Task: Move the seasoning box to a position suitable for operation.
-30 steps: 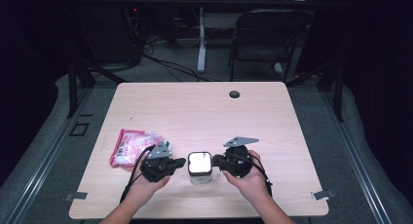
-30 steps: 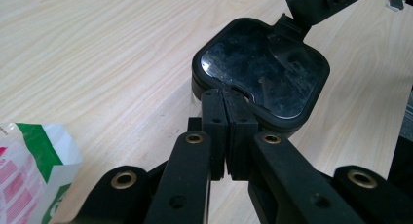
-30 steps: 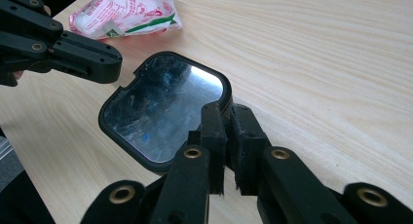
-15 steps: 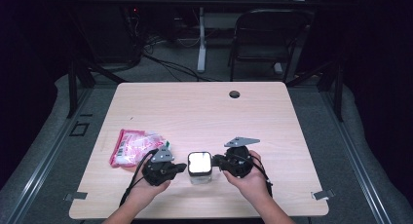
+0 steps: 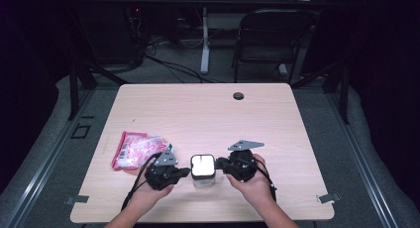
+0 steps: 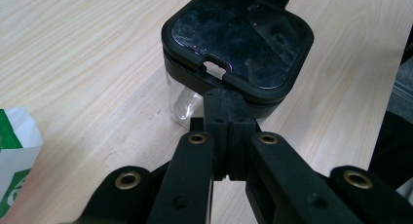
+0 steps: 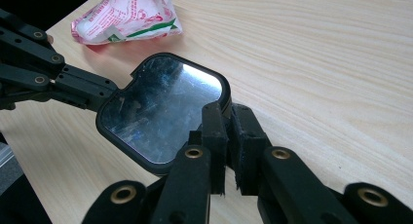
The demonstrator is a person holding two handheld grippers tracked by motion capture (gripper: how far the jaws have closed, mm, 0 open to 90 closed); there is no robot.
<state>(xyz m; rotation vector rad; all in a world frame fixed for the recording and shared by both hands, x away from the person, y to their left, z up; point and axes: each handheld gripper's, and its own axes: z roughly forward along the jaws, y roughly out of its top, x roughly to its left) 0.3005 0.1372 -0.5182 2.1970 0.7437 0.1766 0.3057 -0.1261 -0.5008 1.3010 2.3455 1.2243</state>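
A small clear container (image 5: 203, 177) with a black-rimmed glossy lid (image 6: 238, 34) stands near the table's front edge, between my two grippers. My left gripper (image 5: 187, 171) is shut, and in the left gripper view its tips (image 6: 229, 104) butt against the lid's rim just under a small notch. My right gripper (image 5: 219, 164) comes in from the other side. In the right gripper view its jaws (image 7: 228, 117) stand a sliver apart with the lid's edge (image 7: 160, 107) pinched between them. The left gripper (image 7: 104, 90) touches the lid's far corner there.
A red and white plastic bag (image 5: 136, 148) lies on the table left of the container, also in the right gripper view (image 7: 124, 14). The light wooden table (image 5: 208, 114) has a round cable hole (image 5: 238, 95) at its far edge. A chair (image 5: 270, 34) stands beyond.
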